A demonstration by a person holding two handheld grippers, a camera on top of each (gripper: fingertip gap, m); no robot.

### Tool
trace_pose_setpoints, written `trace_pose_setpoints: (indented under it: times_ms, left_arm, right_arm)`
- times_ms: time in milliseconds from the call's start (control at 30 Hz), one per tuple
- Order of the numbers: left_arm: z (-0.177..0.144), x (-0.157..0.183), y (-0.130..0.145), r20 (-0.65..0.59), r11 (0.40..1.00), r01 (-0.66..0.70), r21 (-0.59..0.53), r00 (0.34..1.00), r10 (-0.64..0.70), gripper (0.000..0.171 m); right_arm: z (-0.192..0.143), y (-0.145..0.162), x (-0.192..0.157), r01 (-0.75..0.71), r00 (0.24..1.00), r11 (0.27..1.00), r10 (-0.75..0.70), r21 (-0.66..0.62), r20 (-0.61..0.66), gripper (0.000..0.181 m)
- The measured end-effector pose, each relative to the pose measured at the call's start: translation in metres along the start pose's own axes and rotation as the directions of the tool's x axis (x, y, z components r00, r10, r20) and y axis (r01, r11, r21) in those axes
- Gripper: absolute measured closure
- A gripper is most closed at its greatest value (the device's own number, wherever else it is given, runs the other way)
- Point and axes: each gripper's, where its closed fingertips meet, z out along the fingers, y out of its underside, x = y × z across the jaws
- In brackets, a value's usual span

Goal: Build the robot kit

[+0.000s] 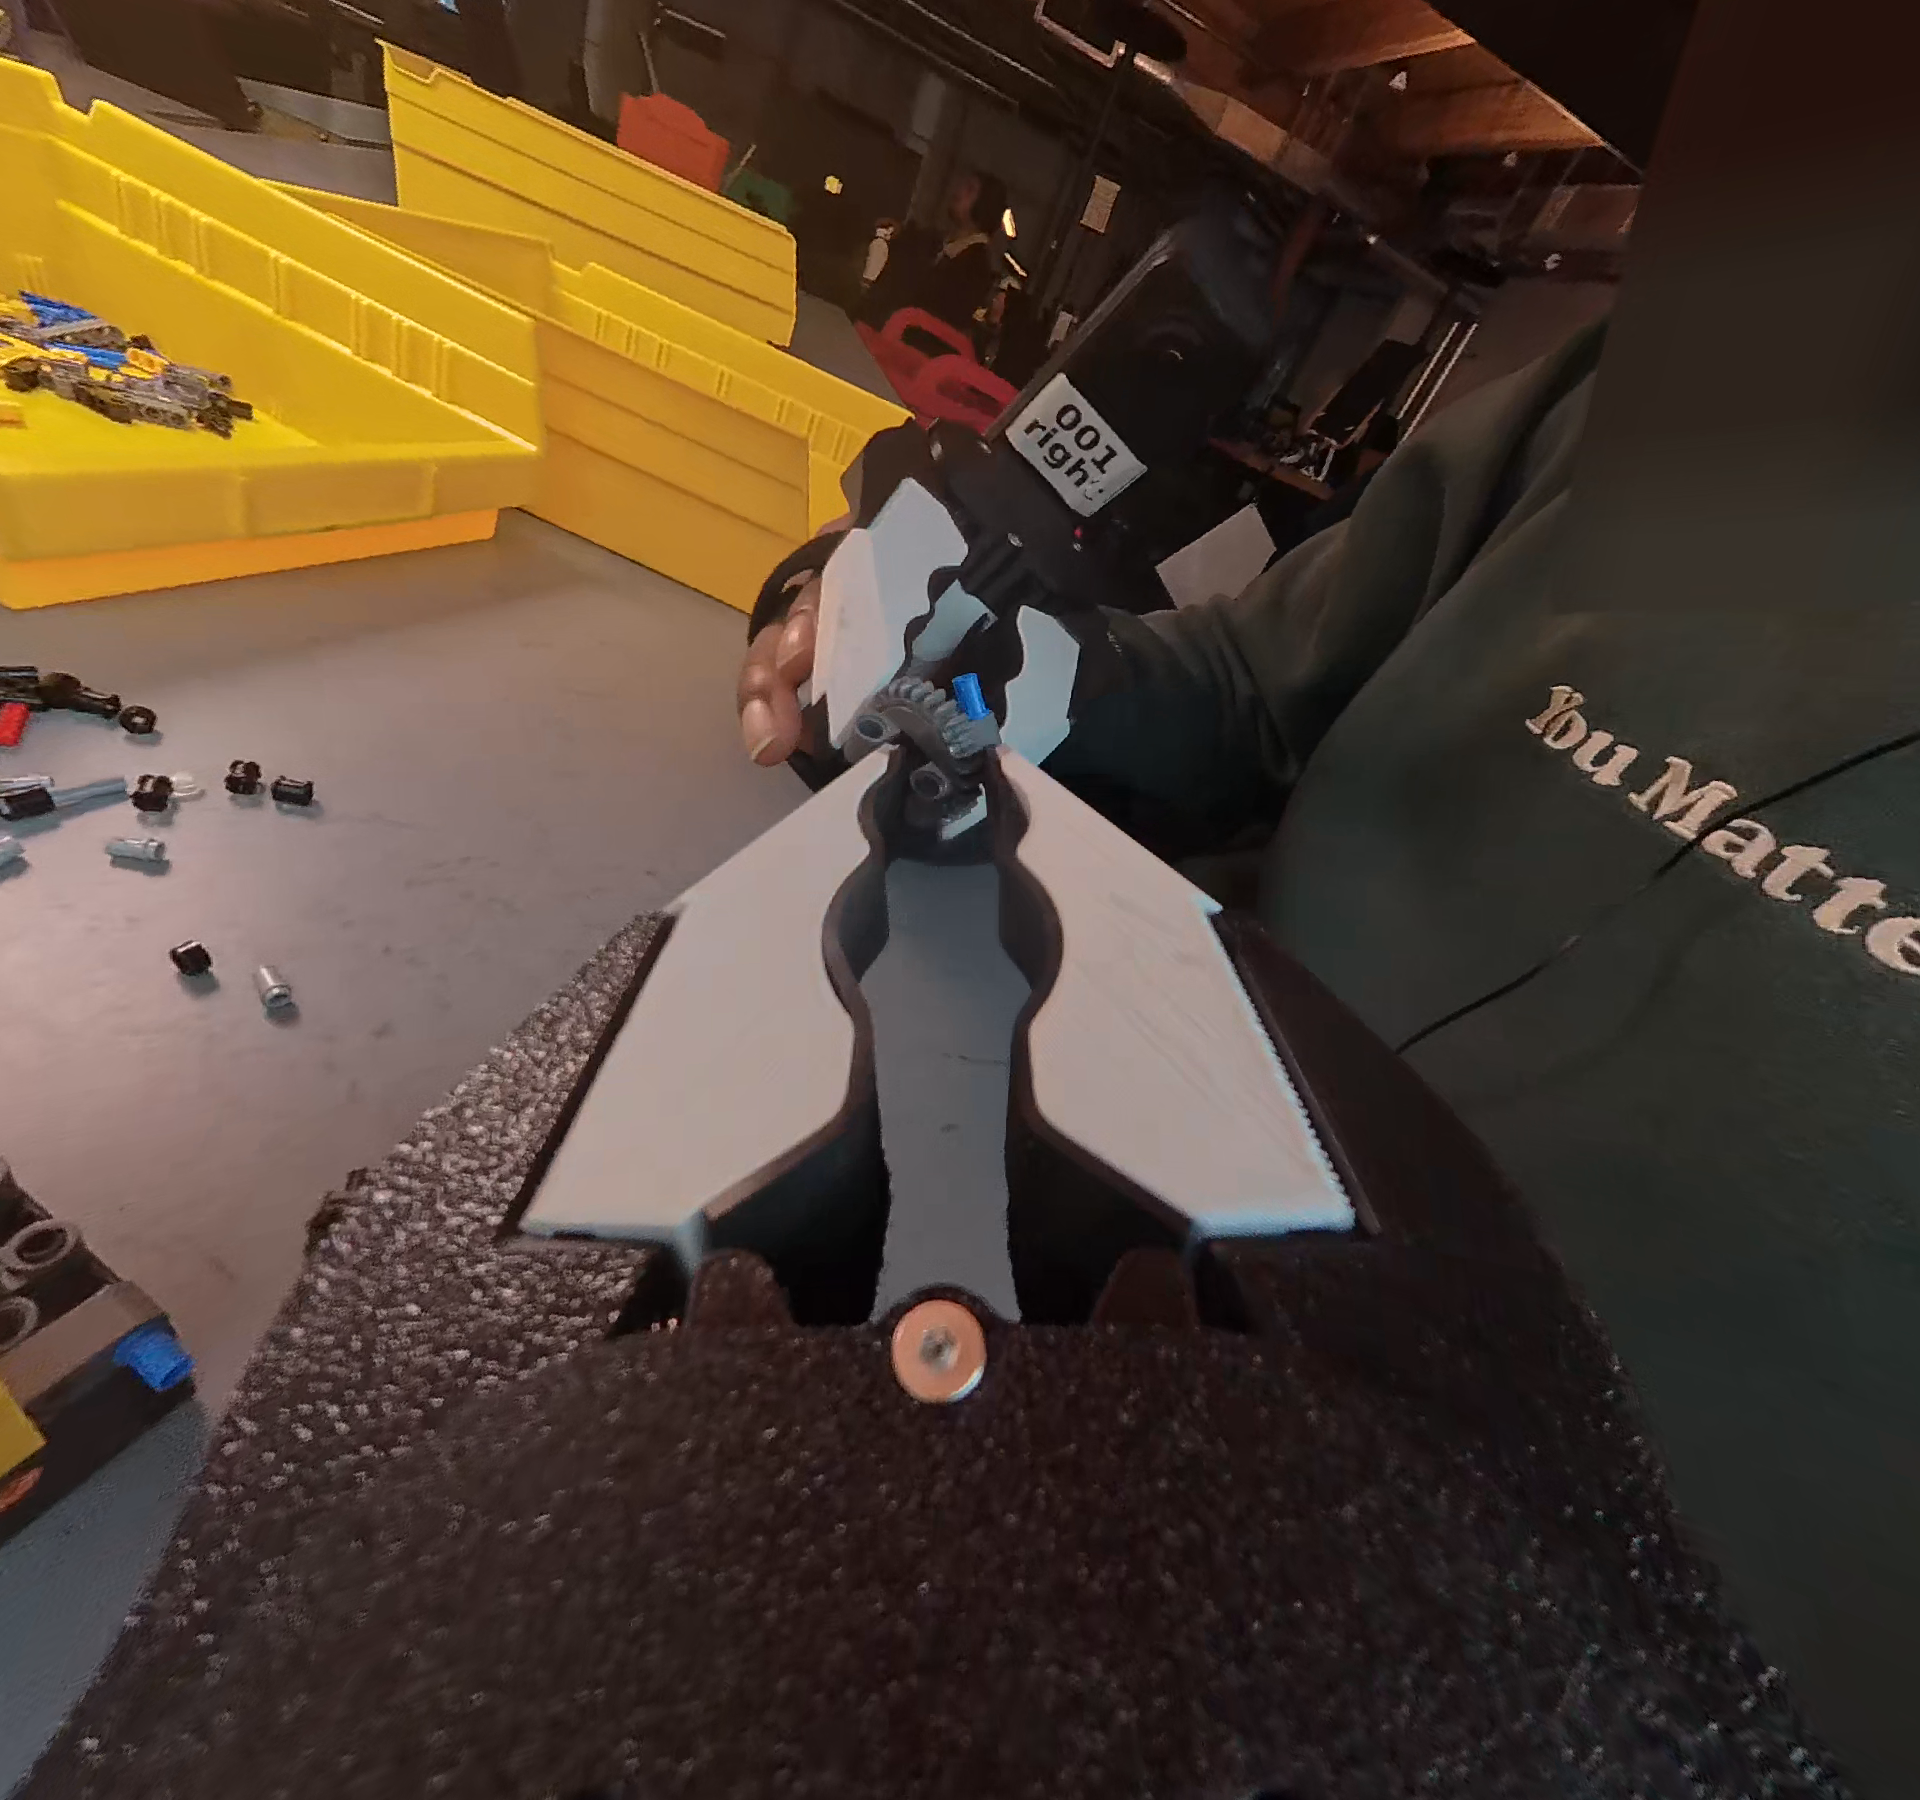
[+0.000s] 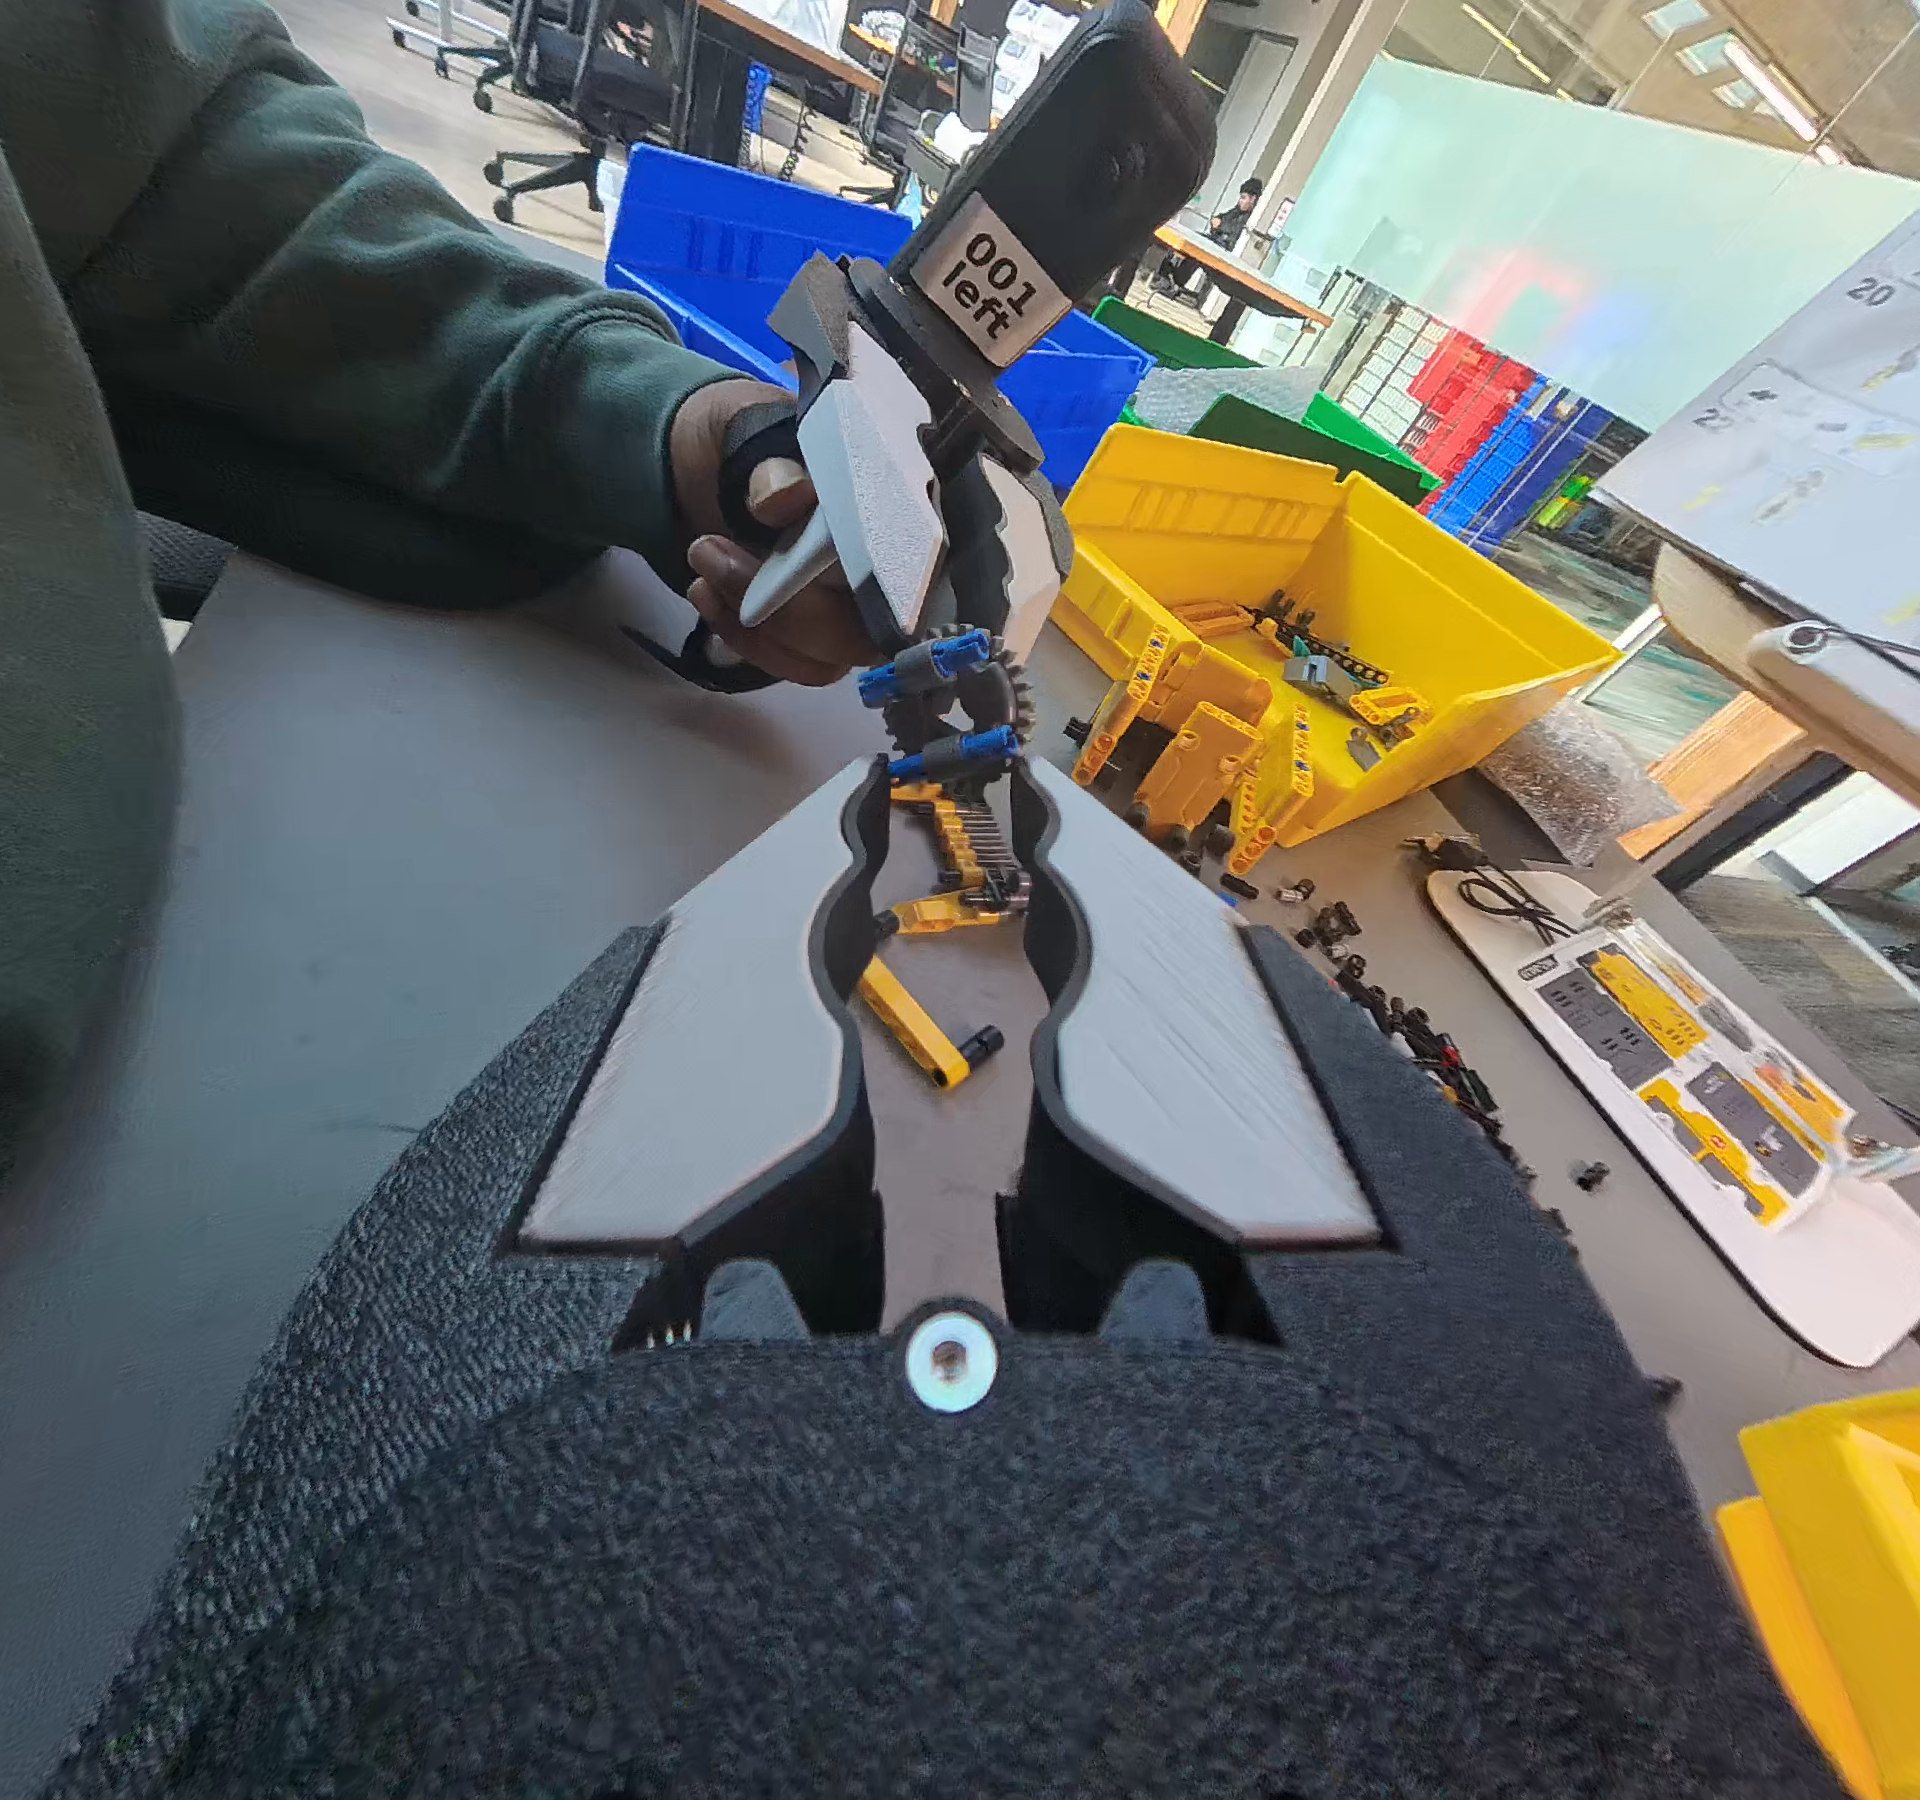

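Note:
A small building-toy assembly (image 1: 920,716), a dark grey gear with grey connectors and blue pins, hangs above the grey table between both grippers. My left gripper (image 1: 935,784) is shut on its black lower part. The right gripper (image 1: 940,711) comes from the opposite side and closes around the gear end. In the right wrist view, my right gripper (image 2: 951,763) is shut on a grey connector with blue pins on the assembly (image 2: 940,701). The left gripper (image 2: 961,644) grips its upper end. A person's hands in green sleeves hold both grippers.
Yellow bins (image 1: 312,462) stand at the left, one holding small parts. Loose black and grey pieces (image 1: 156,794) lie on the table (image 1: 468,815). A yellow bin (image 2: 1507,628) with yellow beams, blue bins (image 2: 748,244), an instruction sheet (image 2: 1662,1054) and a yellow beam (image 2: 914,1023) also show. My left and right fingertips are right by each other.

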Motion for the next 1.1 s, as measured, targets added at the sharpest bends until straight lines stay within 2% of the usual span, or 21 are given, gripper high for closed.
trace_pose_setpoints:
  times_ms: [133,300,433,600,733,867,1000,1100]
  left_arm:
    - [-0.005,-0.014,0.005,0.094,0.998,-0.037,-0.043,0.995,0.041,0.157]
    - [-0.007,-0.02,0.006,0.122,0.998,-0.03,-0.052,0.992,0.036,0.146]
    - [-0.003,-0.029,0.013,0.197,0.994,-0.06,-0.093,0.977,0.077,0.137]
    - [0.0,-0.036,0.028,0.256,0.968,-0.137,-0.211,0.948,0.19,0.148]
    - [-0.003,-0.04,0.029,0.287,0.949,-0.191,-0.252,0.921,0.262,0.148]
    - [-0.011,-0.051,0.031,0.339,0.915,-0.245,-0.32,0.872,0.352,0.148]
    - [-0.016,-0.061,0.037,0.375,0.874,-0.287,-0.392,0.818,0.437,0.148]
    - [-0.015,-0.062,0.04,0.375,0.866,-0.294,-0.405,0.81,0.451,0.148]
  right_arm:
    - [0.001,0.011,0.009,0.15,0.983,0.985,-0.158,-0.085,-0.089,0.16]
    - [0.001,0.019,0.021,0.255,0.942,0.952,-0.284,-0.169,-0.178,0.16]
    - [0.005,0.029,0.019,0.346,0.904,0.906,-0.391,-0.244,-0.173,0.159]
    - [0.01,0.033,0.014,0.365,0.898,0.894,-0.412,-0.26,-0.156,0.159]
    - [0.011,0.039,0.013,0.306,0.927,0.915,-0.349,-0.263,-0.139,0.158]
    - [0.011,0.044,0.012,0.117,0.984,0.963,-0.145,-0.242,-0.104,0.138]
    - [0.006,0.037,0.026,-0.039,0.991,0.983,0.015,-0.179,-0.132,0.121]
    - [0.003,0.034,0.033,-0.177,0.979,0.974,0.16,-0.141,-0.123,0.104]
